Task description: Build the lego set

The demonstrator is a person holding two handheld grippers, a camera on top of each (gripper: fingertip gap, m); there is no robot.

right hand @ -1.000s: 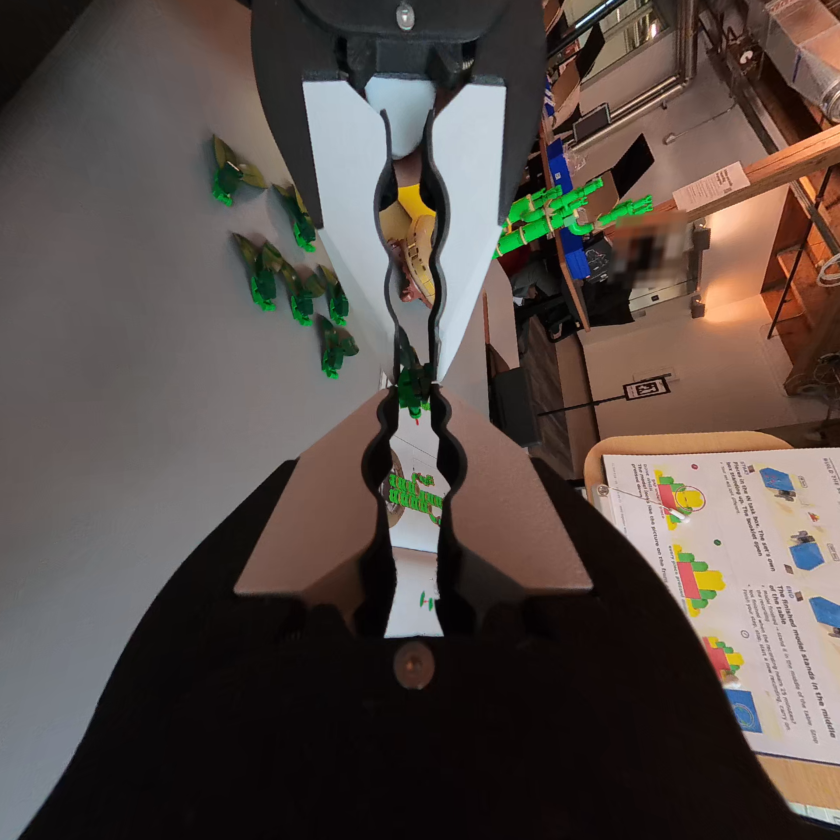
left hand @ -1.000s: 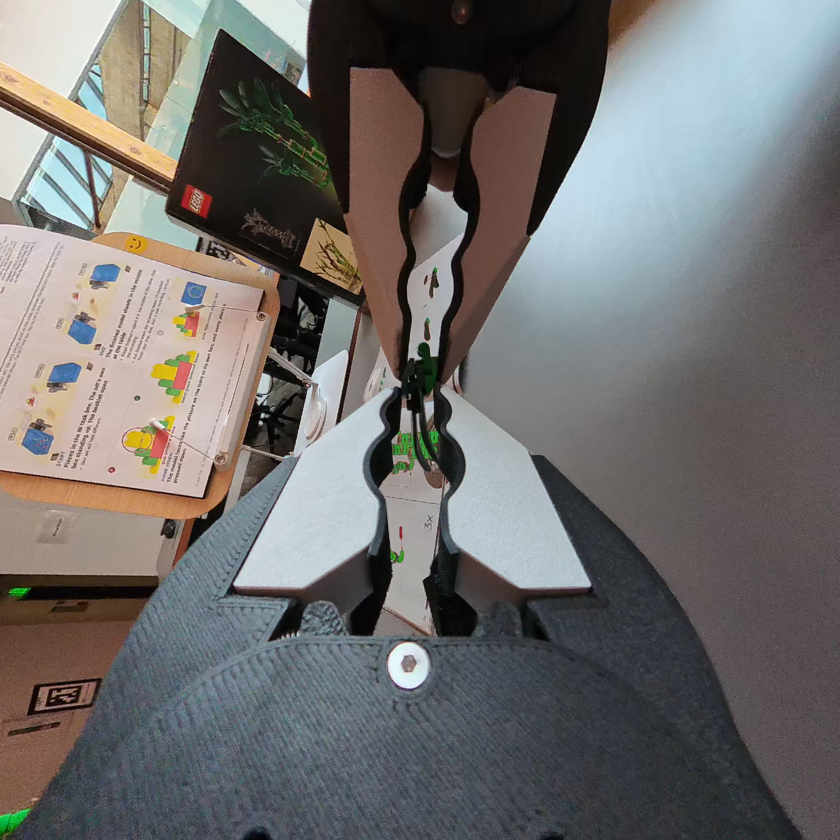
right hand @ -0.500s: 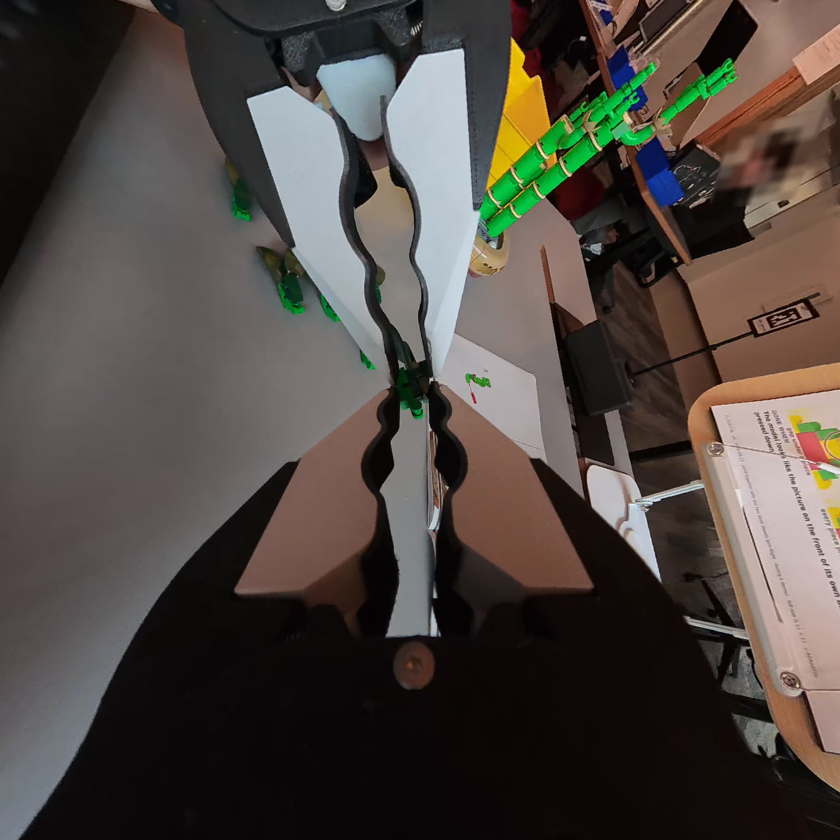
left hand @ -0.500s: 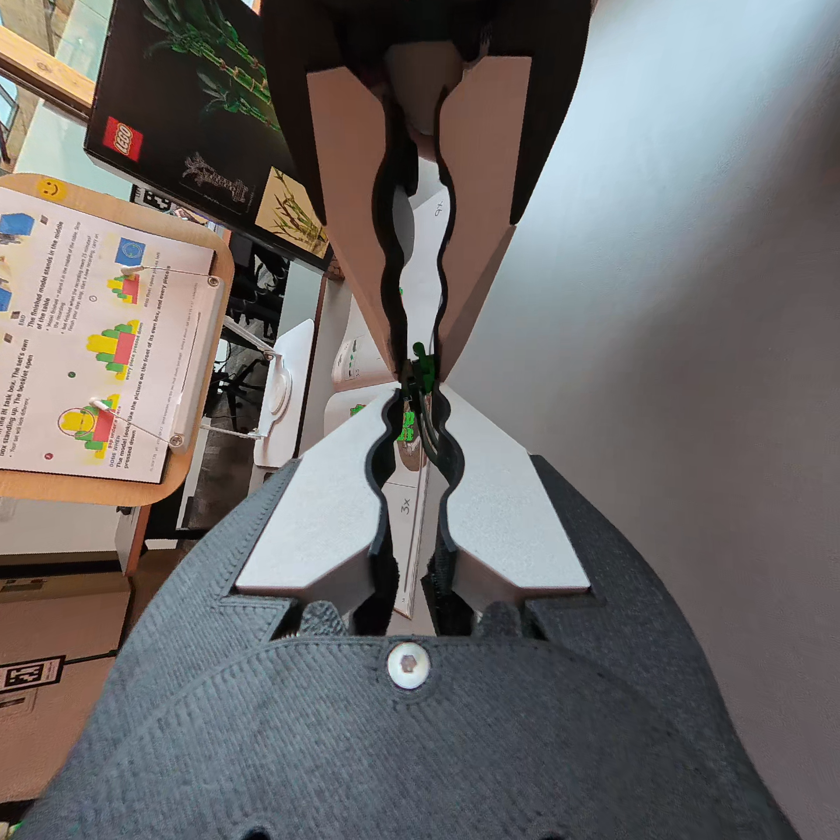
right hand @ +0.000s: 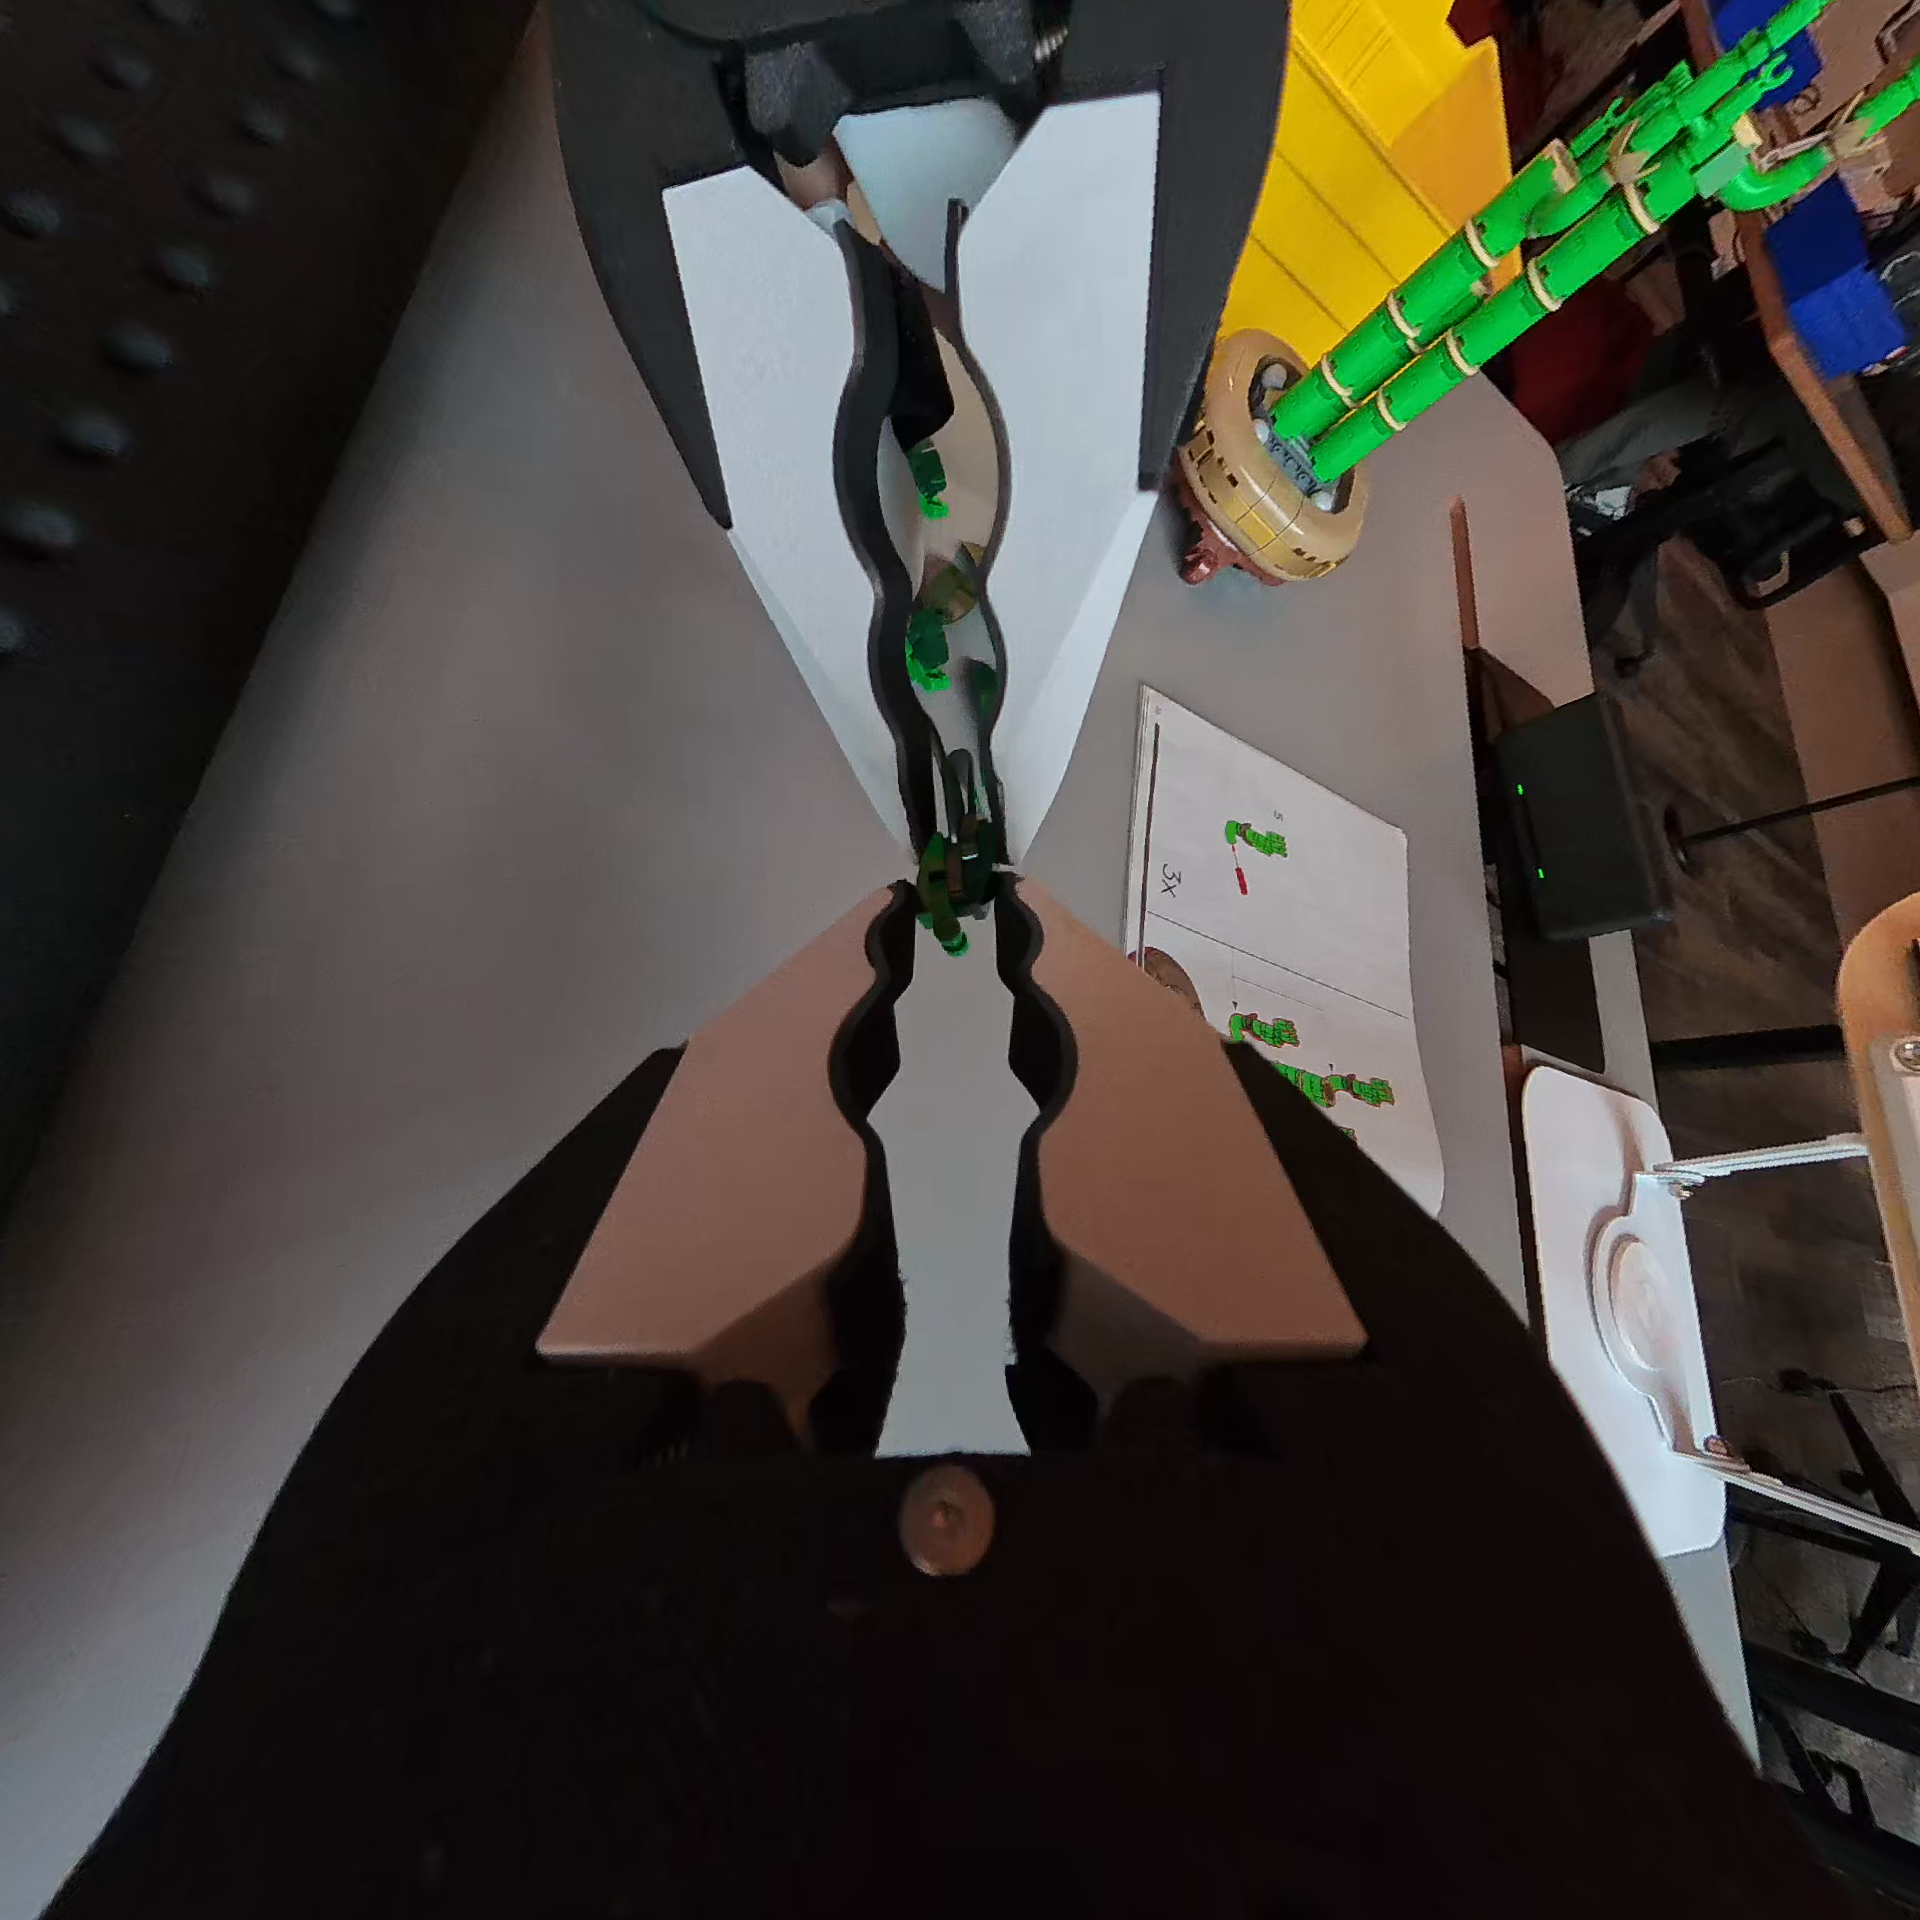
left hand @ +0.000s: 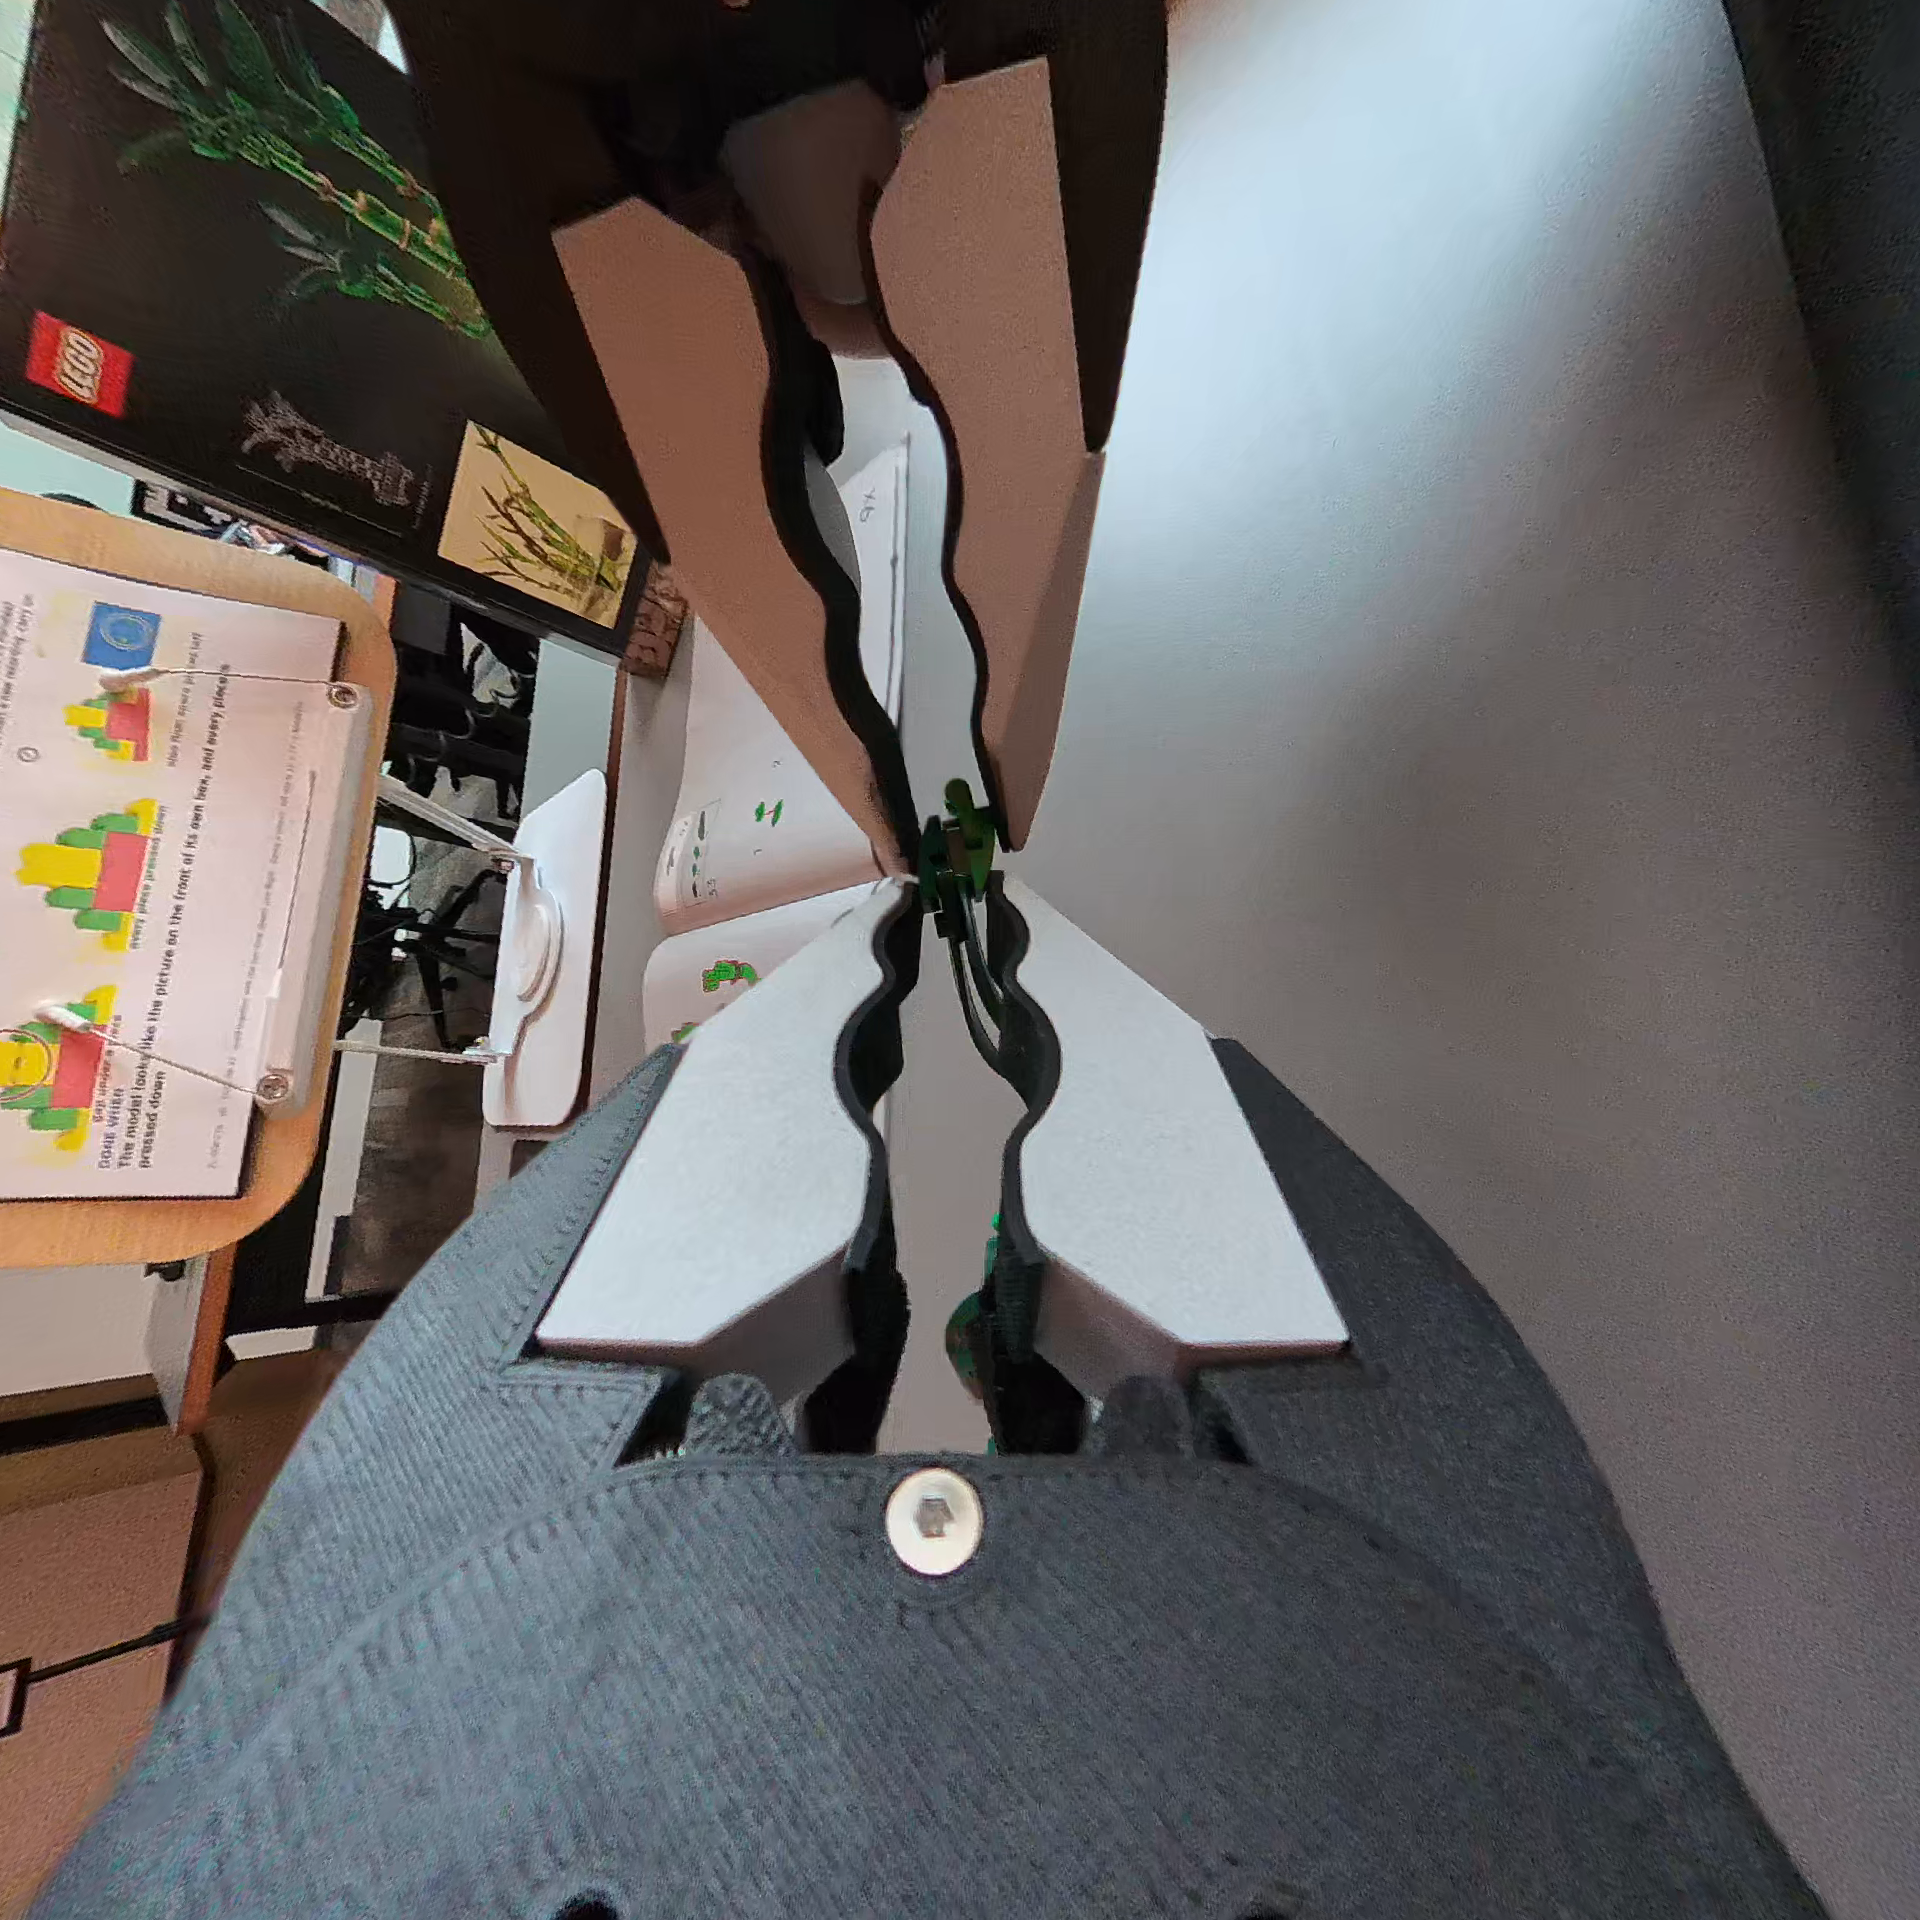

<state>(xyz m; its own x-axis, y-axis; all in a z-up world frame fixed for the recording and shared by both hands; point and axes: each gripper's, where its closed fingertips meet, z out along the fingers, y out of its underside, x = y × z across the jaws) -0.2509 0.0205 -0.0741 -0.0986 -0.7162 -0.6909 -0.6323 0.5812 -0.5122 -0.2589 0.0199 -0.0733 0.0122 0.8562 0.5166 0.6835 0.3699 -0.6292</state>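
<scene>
My left gripper [left hand: 951, 894], grey-fingered, and my right gripper [right hand: 954, 904], brown-fingered, meet tip to tip above the grey table [left hand: 1455, 831]. Both are shut on a small green leaf assembly [left hand: 961, 836], which also shows in the right wrist view [right hand: 948, 883]. Its dark stems trail back between my left gripper's fingers [left hand: 1122, 1164]. The right gripper [left hand: 951, 831] comes in from the top of the left wrist view, and the left gripper [right hand: 961, 831] from the top of the right wrist view. The green bamboo model [right hand: 1455, 301] stands in a tan pot [right hand: 1262, 499] to the right.
An open instruction booklet [right hand: 1278, 935] lies on the table right of the grippers. Loose green leaf pieces [right hand: 925, 655] show behind the left gripper. A black set box [left hand: 260, 291], a printed sheet on a wooden board [left hand: 135, 883], a yellow bin [right hand: 1371, 156] and a black device [right hand: 1569, 821] sit around the edges. My left and right fingertips are right by each other.
Both grippers stay closed tip to tip on the green piece. The pair has swung, so the bamboo model, pot and booklet now show larger in the right wrist view.
</scene>
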